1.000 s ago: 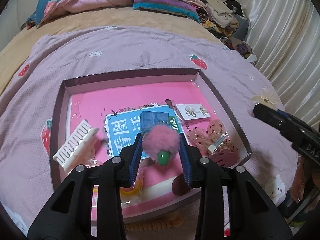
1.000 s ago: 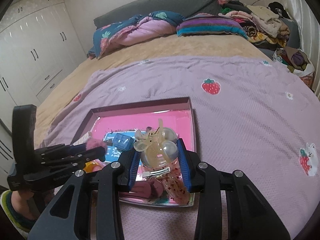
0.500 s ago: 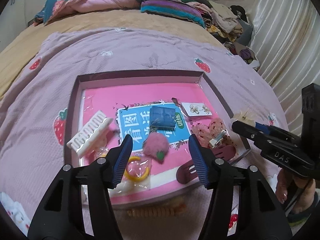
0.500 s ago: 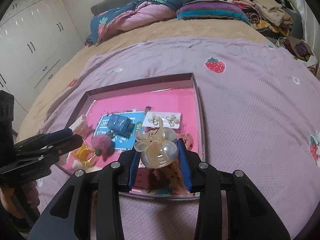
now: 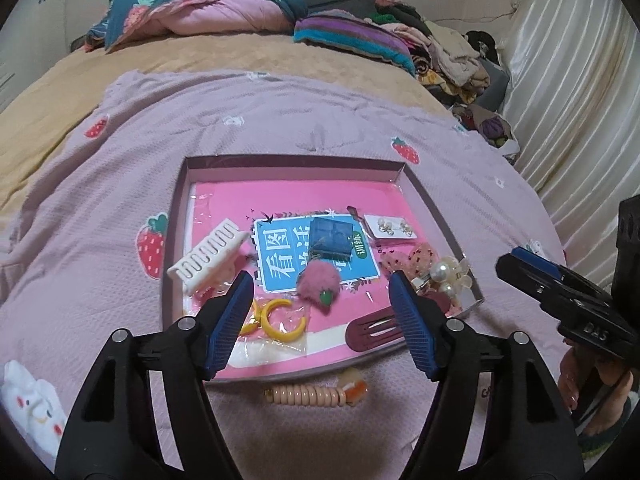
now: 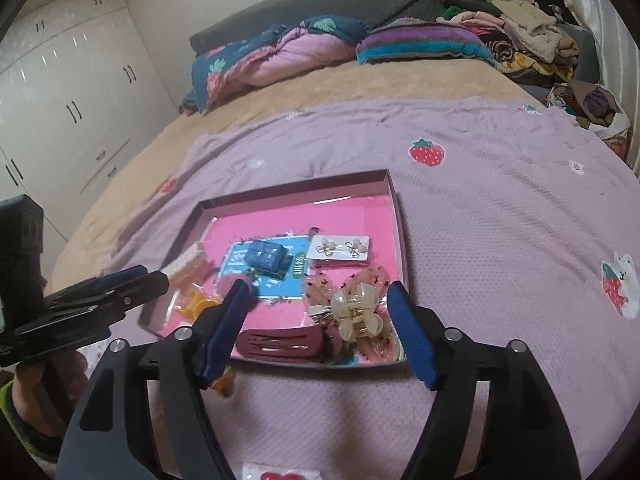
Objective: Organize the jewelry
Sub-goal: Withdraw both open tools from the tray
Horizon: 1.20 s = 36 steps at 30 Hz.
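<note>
Inside, tray holds pompom, pearl claw clip, probably earrings.

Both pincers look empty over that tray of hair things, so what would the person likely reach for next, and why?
Probably the left gripper, whose jaws are opening with nothing between them, should dip toward the peach coil hair tie. It lies on the purple blanket just outside the tray, while the pink pompom and pearl claw clip already rest inside.
</note>
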{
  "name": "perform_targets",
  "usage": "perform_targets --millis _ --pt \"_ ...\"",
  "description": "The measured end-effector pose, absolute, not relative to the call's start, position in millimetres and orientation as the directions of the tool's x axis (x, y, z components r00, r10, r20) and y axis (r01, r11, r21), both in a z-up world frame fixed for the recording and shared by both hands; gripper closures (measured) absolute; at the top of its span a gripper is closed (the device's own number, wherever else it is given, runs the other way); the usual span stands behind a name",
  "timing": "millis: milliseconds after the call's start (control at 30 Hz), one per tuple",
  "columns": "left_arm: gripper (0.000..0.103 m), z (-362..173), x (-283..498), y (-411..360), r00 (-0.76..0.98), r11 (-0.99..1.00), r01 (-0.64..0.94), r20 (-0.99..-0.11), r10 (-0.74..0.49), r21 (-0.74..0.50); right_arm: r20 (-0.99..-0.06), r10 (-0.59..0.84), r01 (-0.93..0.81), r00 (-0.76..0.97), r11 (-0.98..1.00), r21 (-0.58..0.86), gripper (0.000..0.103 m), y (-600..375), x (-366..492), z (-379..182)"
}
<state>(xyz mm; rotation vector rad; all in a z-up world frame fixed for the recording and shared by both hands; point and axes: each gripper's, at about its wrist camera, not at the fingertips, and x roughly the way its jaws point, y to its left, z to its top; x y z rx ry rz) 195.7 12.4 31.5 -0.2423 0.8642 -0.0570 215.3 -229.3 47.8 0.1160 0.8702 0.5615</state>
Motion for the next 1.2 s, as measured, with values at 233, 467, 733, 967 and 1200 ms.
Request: perform_targets --millis 233,467,733,967,1200 --pt "0.029 50 176 11 0.685 0.971 -0.050 -0.716 -0.136 -0.233 -0.652 0.542 -0.424 0.530 0.836 0.349 0.017 -240 195 69" --pt "0.018 67 158 8 0.717 0.973 -0.048 -0.686 -0.124 -0.225 -0.619 0.553 -0.428 0.558 0.831 0.355 0.013 -249 177 86" --pt "0.012 79 141 5 0.740 0.975 -0.049 -0.664 -0.111 -0.218 -0.588 0.562 -0.443 0.582 0.825 0.351 0.009 -257 155 100" --pt "0.010 81 126 2 0.748 0.978 -0.051 -0.657 -0.097 -0.203 -0.579 0.570 -0.456 0.583 0.820 0.347 0.009 -261 138 103" --pt "0.010 75 112 0 0.744 0.982 -0.053 -0.663 -0.082 -0.181 -0.587 0.565 -0.463 0.580 0.821 0.333 0.009 -265 120 97"
